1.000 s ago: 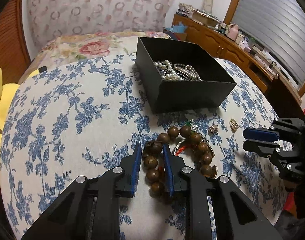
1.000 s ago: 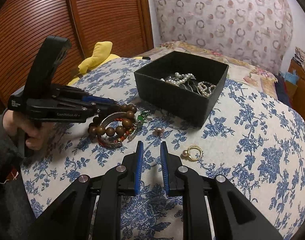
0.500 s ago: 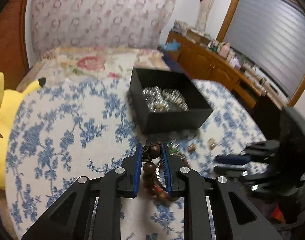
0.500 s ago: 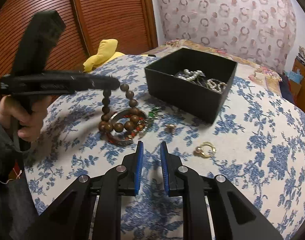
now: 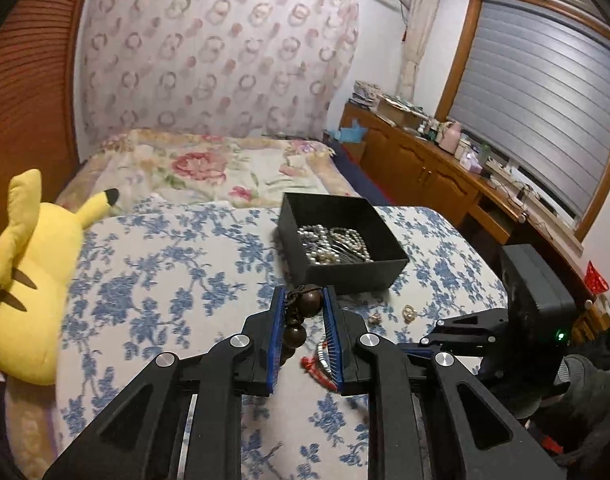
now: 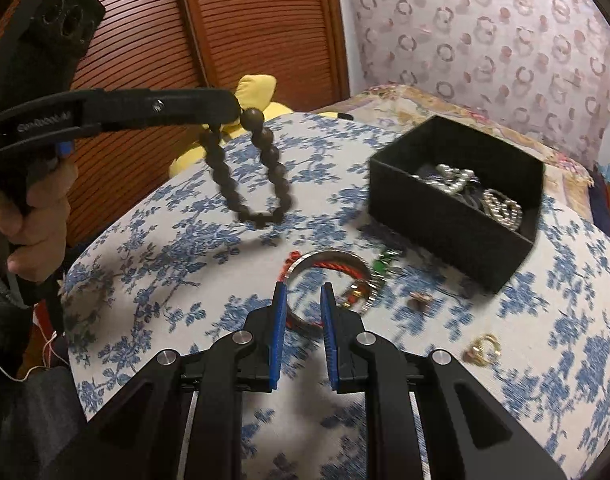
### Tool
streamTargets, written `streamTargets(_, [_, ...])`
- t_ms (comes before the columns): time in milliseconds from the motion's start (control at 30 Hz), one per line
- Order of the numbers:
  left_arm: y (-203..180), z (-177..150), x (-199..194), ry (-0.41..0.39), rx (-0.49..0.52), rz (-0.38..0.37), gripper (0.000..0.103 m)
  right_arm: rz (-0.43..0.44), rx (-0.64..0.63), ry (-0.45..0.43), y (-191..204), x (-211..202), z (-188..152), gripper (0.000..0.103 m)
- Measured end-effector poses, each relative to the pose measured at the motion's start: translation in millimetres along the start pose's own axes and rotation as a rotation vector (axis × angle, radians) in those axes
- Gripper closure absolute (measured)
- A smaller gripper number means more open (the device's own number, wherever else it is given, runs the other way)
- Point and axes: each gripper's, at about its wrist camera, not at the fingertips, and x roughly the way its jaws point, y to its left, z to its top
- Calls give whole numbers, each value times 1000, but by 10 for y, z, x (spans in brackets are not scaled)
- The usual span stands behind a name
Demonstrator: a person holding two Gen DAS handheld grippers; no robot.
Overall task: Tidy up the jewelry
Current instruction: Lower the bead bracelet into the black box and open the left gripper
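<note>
My left gripper (image 5: 303, 300) is shut on a brown wooden bead bracelet (image 5: 301, 312) and holds it in the air above the bed; in the right wrist view the bracelet (image 6: 249, 172) hangs as a loop from that gripper (image 6: 235, 110). A black box (image 5: 341, 240) with pearl strands stands beyond it, also in the right wrist view (image 6: 457, 204). My right gripper (image 6: 303, 294) is open and empty, low over a silver bangle with a red cord (image 6: 333, 276). A gold ring (image 6: 483, 350) and a small earring (image 6: 419, 300) lie on the blue floral cover.
A yellow plush toy (image 5: 29, 280) lies at the bed's left edge. A wooden slatted wardrobe (image 6: 245, 20) stands behind the bed. A cluttered wooden dresser (image 5: 445, 160) runs along the window wall at right.
My left gripper closed on the bead bracelet and lifted it off the cover, high above the bed. The right gripper moved forward toward the bangle.
</note>
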Motion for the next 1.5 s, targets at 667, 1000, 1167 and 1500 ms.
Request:
streamTargets(667, [76,-30,10,5,-2,42,85,-7,-25,-6,-16,-75,159,98])
streamTargets(1000, [-144,408,112,-58,46,9,85,-18,-19,-137,-272,-586,461,98])
streamTargets(1167, [-225,609,229,-76,60,-3,85,-5,11,-160,-469,-673,536,98])
streamTargets(1500, [-374,897,608,-66,86,-33,85,-52,-8,-149,-774,-495,655,98])
